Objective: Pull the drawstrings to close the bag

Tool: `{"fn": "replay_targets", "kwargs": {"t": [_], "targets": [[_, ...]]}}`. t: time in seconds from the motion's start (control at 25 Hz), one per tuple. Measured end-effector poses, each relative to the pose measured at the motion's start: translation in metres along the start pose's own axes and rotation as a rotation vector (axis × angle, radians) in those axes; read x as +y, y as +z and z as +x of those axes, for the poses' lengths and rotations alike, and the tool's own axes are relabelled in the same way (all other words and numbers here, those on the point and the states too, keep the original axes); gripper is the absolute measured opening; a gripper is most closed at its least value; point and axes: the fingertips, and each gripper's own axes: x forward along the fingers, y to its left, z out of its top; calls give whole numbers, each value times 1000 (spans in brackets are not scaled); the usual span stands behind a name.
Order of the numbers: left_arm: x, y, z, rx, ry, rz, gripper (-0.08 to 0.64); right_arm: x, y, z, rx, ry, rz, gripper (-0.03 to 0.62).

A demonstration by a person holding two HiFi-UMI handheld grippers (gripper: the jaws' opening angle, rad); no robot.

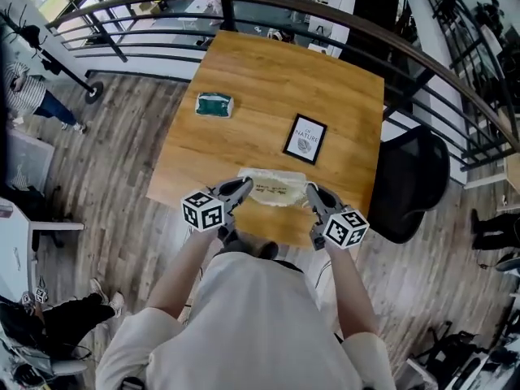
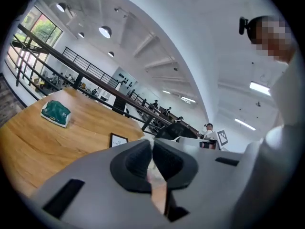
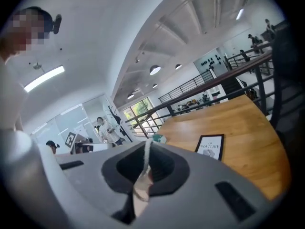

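Note:
In the head view a pale, see-through drawstring bag hangs stretched between my two grippers, above the near edge of the wooden table. My left gripper holds the bag's left end and my right gripper its right end. The left gripper view shows that gripper's jaws shut, with a pale strip of the drawstring pinched between the dark pads. In the right gripper view the jaws are shut on a whitish cord, the drawstring, which runs up between the pads. The bag's body is hidden in both gripper views.
A green packet lies on the table's far left, and a black-framed card lies right of centre. A black chair stands off the table's right side. A dark railing curves behind the table. People stand in the background.

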Motion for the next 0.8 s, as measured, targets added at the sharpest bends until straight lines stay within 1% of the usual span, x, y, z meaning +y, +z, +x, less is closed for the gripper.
{"fn": "replay_targets", "kwargs": {"t": [0.12,0.2,0.28,0.36,0.4,0.52,0.6,0.72,0.8], "targets": [[1,23,-4,-17,-34,-21,-3,-5,24,-8,-72,-4,74,2],[-2,36,-6,-34,-77,-43,-3,-6,36,-14,-114,1,114,2],[-7,48,-6,-50,-117,-67,-3,-7,47,-18,-149,6,139,2],[-7,58,-6,-62,-135,-91,-3,-10,57,-21,-174,-10,151,2],[-4,62,-7,-68,-130,-99,-3,-14,60,-22,-187,-34,156,2],[11,70,-14,-85,-84,-104,-3,-31,70,-31,-221,-113,168,2],[16,74,-19,-91,-82,-97,-5,-33,71,-32,-208,-134,126,2],[22,73,-23,-45,-34,-31,-4,-33,70,-31,-179,-203,34,2],[25,70,-26,-6,-8,2,-5,-36,70,-33,-185,-264,16,2]]}}
